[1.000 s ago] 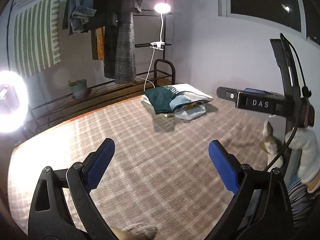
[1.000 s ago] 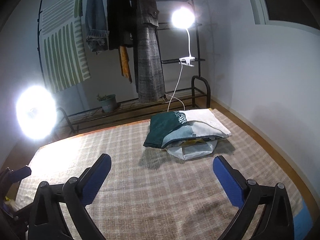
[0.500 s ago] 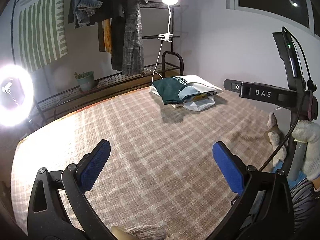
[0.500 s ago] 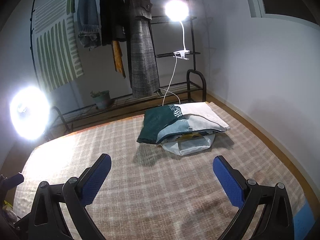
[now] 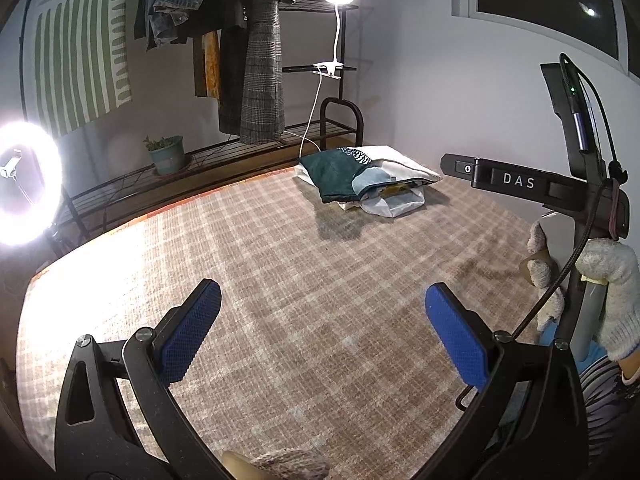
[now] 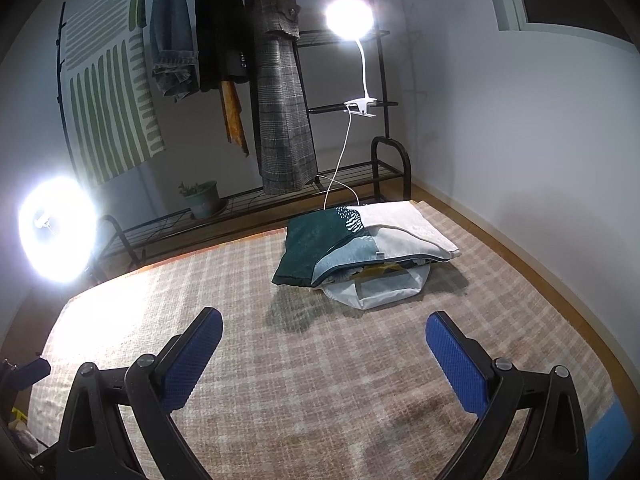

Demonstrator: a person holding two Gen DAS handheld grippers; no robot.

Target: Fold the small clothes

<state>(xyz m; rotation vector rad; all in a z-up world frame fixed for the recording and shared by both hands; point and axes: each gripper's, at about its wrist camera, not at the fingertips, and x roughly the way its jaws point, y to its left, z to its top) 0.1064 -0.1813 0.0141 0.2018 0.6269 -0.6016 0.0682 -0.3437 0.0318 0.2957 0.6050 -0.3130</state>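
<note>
A pile of small clothes, dark green, pale blue and white, lies at the far side of a checked beige rug, on top of a white bag. My left gripper hangs open over the bare middle of the rug, with nothing between its blue pads. My right gripper is also open and empty, well short of the pile. In the left wrist view the right tool's black frame and a white-gloved hand stand at the right edge.
A black clothes rack with hanging coats and jeans stands behind the rug, with a clip lamp on it. A ring light glares at the left, beside a potted plant. A grey wall runs along the right.
Both views have shifted a little, so the pile sits slightly further right in the left view and left in the right view. The left jaws spread a bit wider. Nothing was picked up.
</note>
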